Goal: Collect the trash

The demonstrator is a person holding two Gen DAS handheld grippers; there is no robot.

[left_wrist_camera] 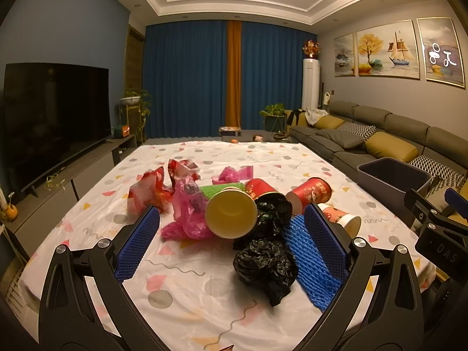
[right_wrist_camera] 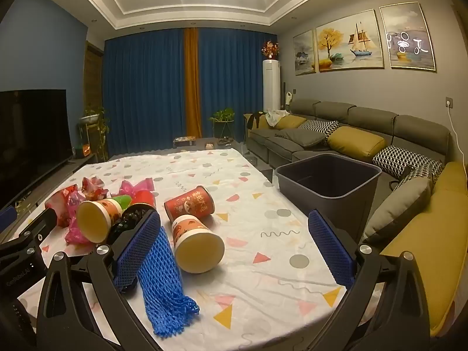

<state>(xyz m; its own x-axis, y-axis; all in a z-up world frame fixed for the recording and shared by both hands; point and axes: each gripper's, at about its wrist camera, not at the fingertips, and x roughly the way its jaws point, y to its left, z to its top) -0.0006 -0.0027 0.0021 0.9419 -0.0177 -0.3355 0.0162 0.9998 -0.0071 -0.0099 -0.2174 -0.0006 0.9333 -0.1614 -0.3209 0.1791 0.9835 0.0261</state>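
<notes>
A heap of trash lies on the patterned tablecloth [left_wrist_camera: 190, 301]. My left gripper [left_wrist_camera: 232, 212] is open just above the table, its fingers either side of a toppled paper cup [left_wrist_camera: 231, 215], a crumpled black bag [left_wrist_camera: 264, 260] and a blue foam net [left_wrist_camera: 310, 269]. A pink bag [left_wrist_camera: 187, 213] and red wrappers [left_wrist_camera: 149, 193] lie further left. My right gripper [right_wrist_camera: 234, 216] is also open, holding nothing. The blue foam net [right_wrist_camera: 163, 286] rests against its left finger, and a small cup [right_wrist_camera: 196, 242] lies between the fingers. A red cup [right_wrist_camera: 190, 203] lies beyond.
A dark grey bin [right_wrist_camera: 330, 181] stands off the table's right edge, in front of the sofa [right_wrist_camera: 351, 143]. A TV [left_wrist_camera: 55, 117] on a low cabinet runs along the left. The right gripper's body [left_wrist_camera: 438, 225] shows at the right of the left wrist view.
</notes>
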